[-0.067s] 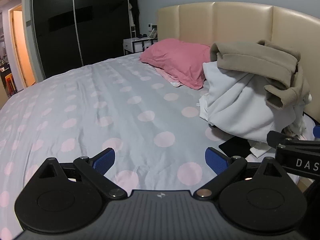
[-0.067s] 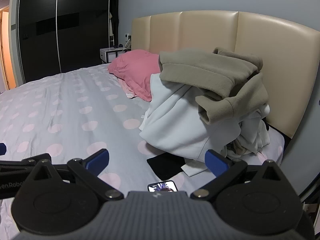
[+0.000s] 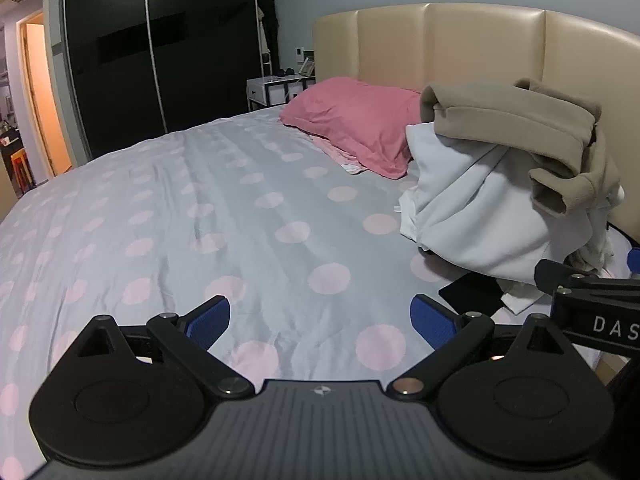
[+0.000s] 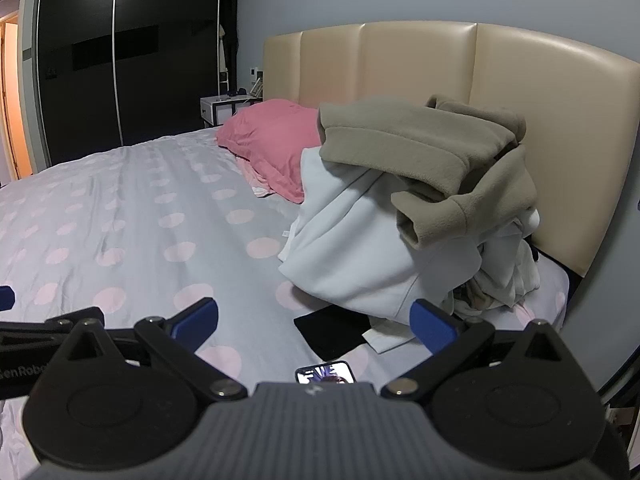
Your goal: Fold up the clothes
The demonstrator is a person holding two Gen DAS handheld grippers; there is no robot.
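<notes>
While both tools hover over the dotted bedspread (image 3: 224,208), the clothes pile (image 4: 372,240), topped by a tan fleece (image 4: 420,152), sits ahead-right of the left gripper (image 3: 320,320) and straight ahead of the right gripper (image 4: 314,320); both are spread wide, empty. A phone (image 4: 326,373) lies below the right one.

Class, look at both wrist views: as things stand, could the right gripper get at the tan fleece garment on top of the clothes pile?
Probably yes. The right gripper is open and holds nothing, and the tan fleece garment lies uncovered on top of the clothes pile. Only bare bedspread and a phone lie between.
</notes>
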